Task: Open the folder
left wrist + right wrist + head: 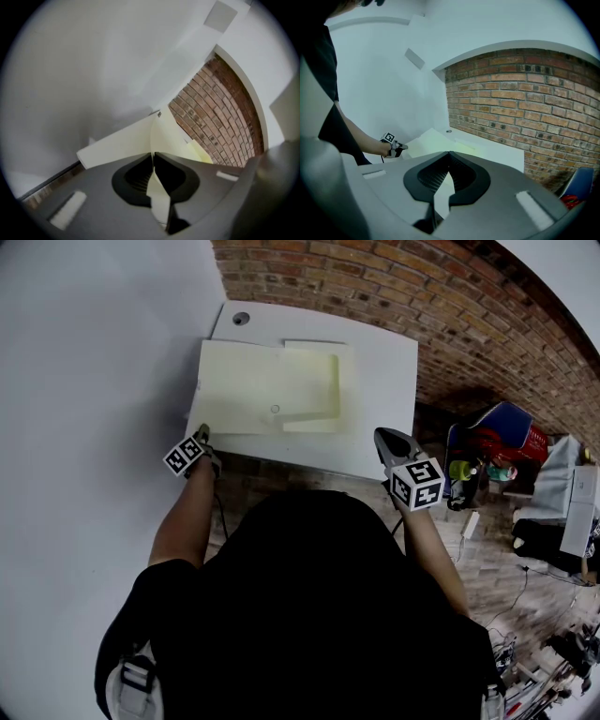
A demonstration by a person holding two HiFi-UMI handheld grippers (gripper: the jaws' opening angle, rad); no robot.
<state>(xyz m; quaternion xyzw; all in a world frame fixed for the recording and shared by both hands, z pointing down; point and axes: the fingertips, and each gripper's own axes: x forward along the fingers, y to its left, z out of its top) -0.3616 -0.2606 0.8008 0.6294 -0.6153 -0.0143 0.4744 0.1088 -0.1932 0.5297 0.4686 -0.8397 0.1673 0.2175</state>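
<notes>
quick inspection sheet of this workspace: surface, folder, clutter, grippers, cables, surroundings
surface: white table, bare apart from the folder and a round hole near its far edge
job's things: pale yellow folder lies spread open, with an inner pocket showing on its right half
clutter: nothing seen on the table; red and blue thing among items on the floor at right
grippers: left gripper shut on the folder's near left corner; right gripper shut, empty, by the table's near right corner
cables: thin cable beside the left forearm; loose wires on the floor
surroundings: brick wall behind the table, white wall at left
</notes>
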